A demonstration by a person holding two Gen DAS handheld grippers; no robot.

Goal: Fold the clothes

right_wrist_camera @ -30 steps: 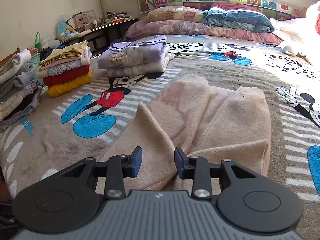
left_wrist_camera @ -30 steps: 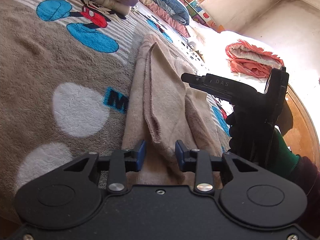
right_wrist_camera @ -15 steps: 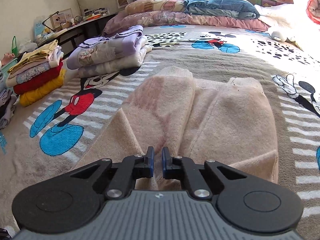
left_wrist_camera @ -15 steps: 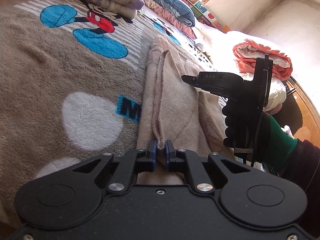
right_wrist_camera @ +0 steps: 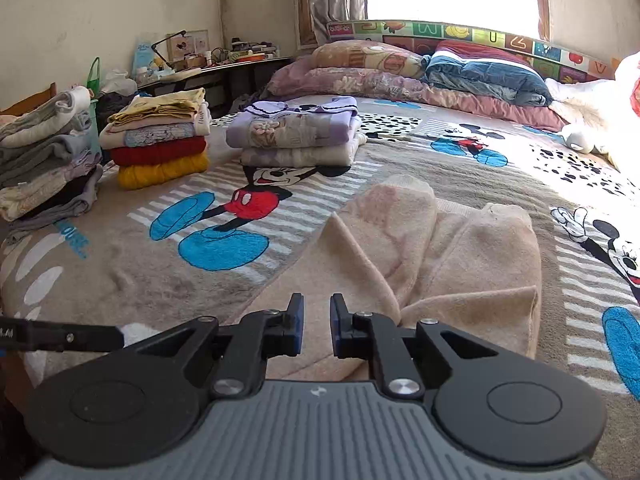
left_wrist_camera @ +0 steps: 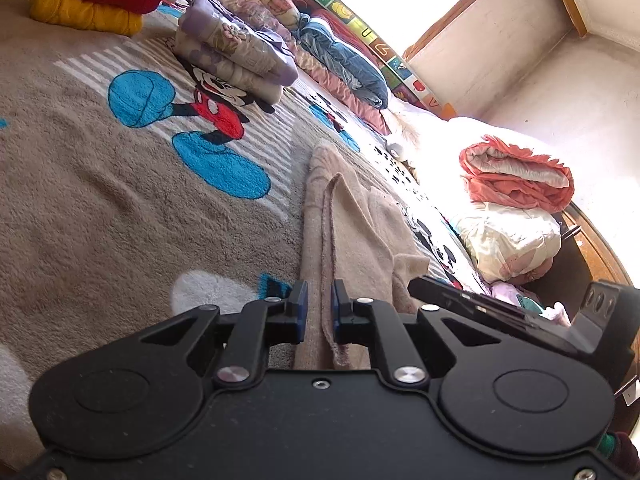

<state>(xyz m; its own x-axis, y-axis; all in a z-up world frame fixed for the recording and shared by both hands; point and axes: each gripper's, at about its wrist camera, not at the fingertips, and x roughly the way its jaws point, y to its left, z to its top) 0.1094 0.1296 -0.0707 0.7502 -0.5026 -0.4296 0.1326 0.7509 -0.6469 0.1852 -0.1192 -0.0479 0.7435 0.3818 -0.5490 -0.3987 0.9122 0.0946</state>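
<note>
Presently at the near end of the beige fleece garment (left_wrist_camera: 360, 220), which lies on the Mickey Mouse blanket (left_wrist_camera: 100, 200) straight ahead of both claws. Long axis runs directly away from them, toward the pillows.

Left gripper (left_wrist_camera: 318, 316): jaws narrow, with the garment's left hem ridge passing between the blue pads. Judged to be pinching that hem.

Right gripper (right_wrist_camera: 317, 330): jaws equally narrow, over the near middle of the garment. Fleece visible through the gap, but cannot tell whether any is caught or it merely lies behind.

Relation that matters: both claws sit at the same near edge, side by side, left one just to the left of the right, neither clearly nearer. Far end is well ahead, two lobes already doubled over. Next fold likely calls for carrying the near edge forward along that axis.

Folded lilac-and-cream stack (right_wrist_camera: 296, 136) ahead and left of the right claw – well apart from the garment.

Writing:
- Headboard panel (right_wrist_camera: 500, 40): alphabet tiles, with "U", "Z" and "V" readable.
- Blanket: blue lettering at far left, seemingly "…OUSE".
- Gripper markings – not legible.
</note>
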